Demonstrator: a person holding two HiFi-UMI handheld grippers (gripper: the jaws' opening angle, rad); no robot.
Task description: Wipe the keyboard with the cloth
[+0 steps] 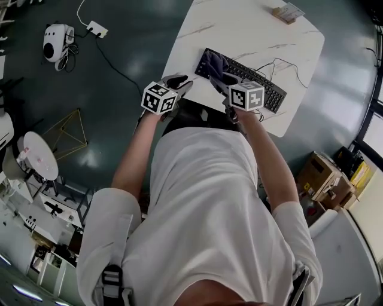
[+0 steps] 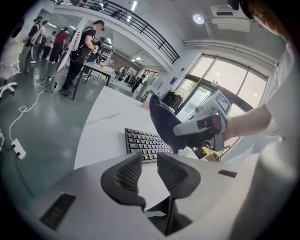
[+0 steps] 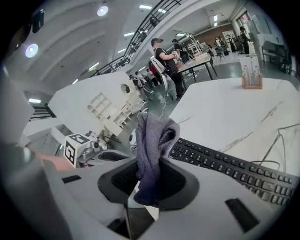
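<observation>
A black keyboard [image 1: 258,82] lies across the near part of the white marble table [image 1: 239,30]. My right gripper [image 1: 222,82] is shut on a dark purple-grey cloth [image 1: 214,63], which hangs above the keyboard's left end. In the right gripper view the cloth [image 3: 154,136] stands bunched up between the jaws of the right gripper [image 3: 149,165], with the keyboard [image 3: 225,166] behind it. My left gripper [image 1: 181,83] hovers off the table's near left edge. In its own view the left gripper [image 2: 149,160] shows a narrow gap and nothing in it; beyond lie the keyboard [image 2: 143,143] and cloth [image 2: 164,123].
A thin cable [image 1: 281,63] loops on the table behind the keyboard. A small wooden holder [image 1: 287,12] sits at the far corner. On the floor are cardboard boxes [image 1: 320,173] at the right, a power strip [image 1: 96,28] and a round white table [image 1: 39,156] at the left.
</observation>
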